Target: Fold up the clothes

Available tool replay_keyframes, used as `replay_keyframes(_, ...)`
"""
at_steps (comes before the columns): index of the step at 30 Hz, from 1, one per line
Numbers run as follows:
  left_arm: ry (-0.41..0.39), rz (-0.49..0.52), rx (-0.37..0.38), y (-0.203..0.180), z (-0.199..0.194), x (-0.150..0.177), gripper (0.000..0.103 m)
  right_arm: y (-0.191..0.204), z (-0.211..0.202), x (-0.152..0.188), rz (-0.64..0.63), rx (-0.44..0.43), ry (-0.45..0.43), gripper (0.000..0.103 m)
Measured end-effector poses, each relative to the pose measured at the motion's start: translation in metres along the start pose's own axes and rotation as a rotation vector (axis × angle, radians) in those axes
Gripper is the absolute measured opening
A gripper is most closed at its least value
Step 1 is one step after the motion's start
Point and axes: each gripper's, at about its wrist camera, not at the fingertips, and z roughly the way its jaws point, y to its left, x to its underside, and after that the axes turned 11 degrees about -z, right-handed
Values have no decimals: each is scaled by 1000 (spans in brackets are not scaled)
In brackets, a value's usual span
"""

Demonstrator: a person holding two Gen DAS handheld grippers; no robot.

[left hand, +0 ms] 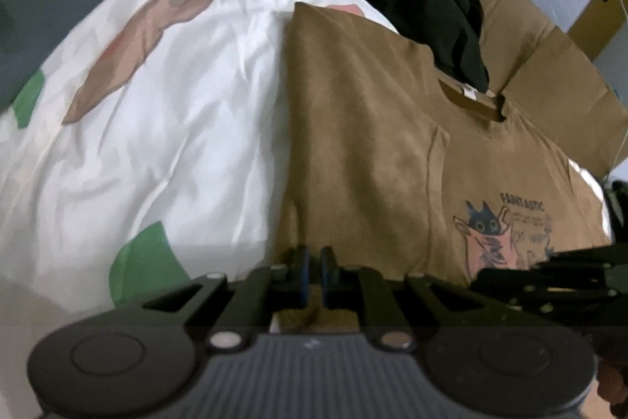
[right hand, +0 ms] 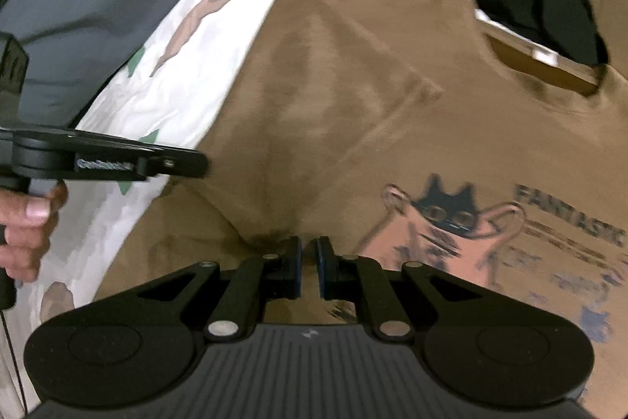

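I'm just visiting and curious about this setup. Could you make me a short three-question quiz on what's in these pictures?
1. True or false: the brown T-shirt lies on a white bedsheet.
2. What lies just beyond the shirt's collar? A) black garment B) red towel C) blue jeans
3. Fill in: the animal printed on the shirt is a ____.

Key: 1 true. 2 A, the black garment. 3 cat.

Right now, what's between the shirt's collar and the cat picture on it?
Only bare brown shirt cloth lies between the collar and the cat picture, as the right wrist view shows best.
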Motion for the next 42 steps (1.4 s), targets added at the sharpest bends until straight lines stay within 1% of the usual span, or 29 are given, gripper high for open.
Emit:
replay_keyframes(3,-1,12,1,-7,-6,0,7,-19,-22,16,35,32,-15,19)
replay_keyframes(5,-3,23,4,-12,-11,-1,8,-26,-28,21,47,47,-18,26)
replay_keyframes(8,-6,39,7,-21,-18,-2,10,-43,-49,31,84,78,-35,31)
replay_keyframes(10,-8,50,10,-26,-23,-2,13,-48,-59,34,95,90,-43,35)
replay_keyframes(12,-5,68,11,-33,-25,-1,14,-51,-72,36,99,100,-59,36)
replay_keyframes(14,7,84,14,-41,-26,1,15,-54,-84,37,104,109,-74,45)
replay_keyframes(15,15,90,17,-45,-27,2,16,-55,-92,37,106,115,-84,47)
replay_keyframes(16,25,103,16,-51,-28,3,18,-58,-100,37,113,118,-94,50)
replay_keyframes(17,38,140,9,-62,-29,2,20,-60,-108,37,120,121,-103,55)
replay_keyframes(18,33,165,7,-73,-32,1,22,-62,-113,37,119,125,-111,56)
replay_keyframes(20,17,164,24,-88,-40,-2,33,-66,-124,35,122,139,-127,67)
replay_keyframes(23,21,180,33,-112,-49,-6,38,-75,-142,34,141,159,-151,74)
replay_keyframes(28,32,262,26,-166,-64,-10,45,-101,-176,39,202,155,-165,79)
replay_keyframes(29,31,263,29,-176,-67,-11,47,-106,-183,41,213,154,-167,81)
replay_keyframes(34,29,260,64,-219,-86,-8,48,-129,-221,55,281,190,-201,85)
replay_keyframes(37,23,264,63,-248,-103,-2,54,-138,-242,68,327,201,-217,87)
replay_keyframes(42,4,263,57,-292,-128,11,58,-146,-278,93,362,234,-230,88)
